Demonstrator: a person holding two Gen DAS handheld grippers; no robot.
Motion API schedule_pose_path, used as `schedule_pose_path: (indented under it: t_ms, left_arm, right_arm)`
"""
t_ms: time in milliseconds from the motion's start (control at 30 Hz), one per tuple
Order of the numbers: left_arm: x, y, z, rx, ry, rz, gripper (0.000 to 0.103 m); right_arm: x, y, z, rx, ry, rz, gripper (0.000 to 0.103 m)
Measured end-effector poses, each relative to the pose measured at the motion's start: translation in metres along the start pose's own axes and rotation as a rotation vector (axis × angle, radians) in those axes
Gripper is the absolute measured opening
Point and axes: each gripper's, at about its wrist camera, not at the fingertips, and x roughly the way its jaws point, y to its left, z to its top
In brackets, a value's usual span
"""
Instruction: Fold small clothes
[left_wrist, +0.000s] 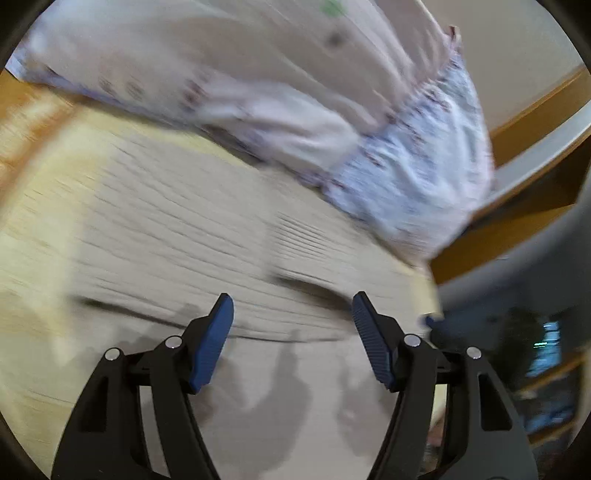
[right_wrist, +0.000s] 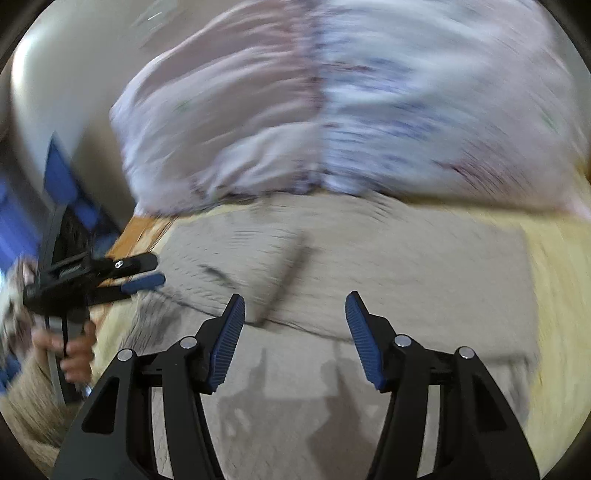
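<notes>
A beige ribbed garment (left_wrist: 177, 236) lies flat on the surface and also fills the lower half of the right wrist view (right_wrist: 369, 258). Both views are motion-blurred. My left gripper (left_wrist: 291, 314) is open and empty, just above the garment near its edge. My right gripper (right_wrist: 295, 314) is open and empty over the garment's middle. The left gripper also shows in the right wrist view (right_wrist: 140, 273) at the garment's left edge, held by a hand.
A pile of pale floral bedding or pillows (left_wrist: 258, 74) lies behind the garment, also in the right wrist view (right_wrist: 332, 110). A wooden bed frame (left_wrist: 498, 240) shows at the right. A yellowish cover (right_wrist: 554, 277) lies under the garment.
</notes>
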Motion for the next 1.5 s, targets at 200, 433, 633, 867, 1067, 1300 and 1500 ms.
schedule_pose_path:
  t_ms: [200, 433, 633, 867, 1067, 1300, 1500]
  left_arm:
    - [-0.009, 0.044, 0.008, -0.073, 0.012, 0.051, 0.066]
    - [-0.004, 0.065, 0.009, -0.13, 0.034, 0.028, 0.065]
    - [-0.003, 0.06, 0.008, -0.097, 0.039, 0.038, 0.07]
    - [-0.002, 0.054, 0.007, -0.075, 0.036, 0.05, 0.076]
    - [0.0, 0.045, 0.002, -0.044, 0.029, 0.072, 0.082]
    - [0.001, 0.042, -0.001, -0.042, 0.045, 0.082, 0.084]
    - [0.002, 0.042, -0.002, -0.043, 0.065, 0.084, 0.084]
  right_arm:
    - [0.048, 0.071, 0.017, -0.299, 0.022, -0.031, 0.057]
    - [0.1, 0.106, 0.005, -0.493, 0.1, -0.149, 0.049]
    - [0.116, 0.093, 0.008, -0.463, 0.097, -0.233, 0.008]
    - [0.037, 0.018, 0.019, -0.041, -0.164, -0.245, 0.008]
    - [0.001, -0.094, -0.027, 0.473, -0.106, -0.106, 0.008]
    - [0.006, -0.135, -0.057, 0.709, -0.005, 0.123, 0.022]
    - [0.017, -0.154, -0.057, 0.833, 0.037, 0.28, 0.041]
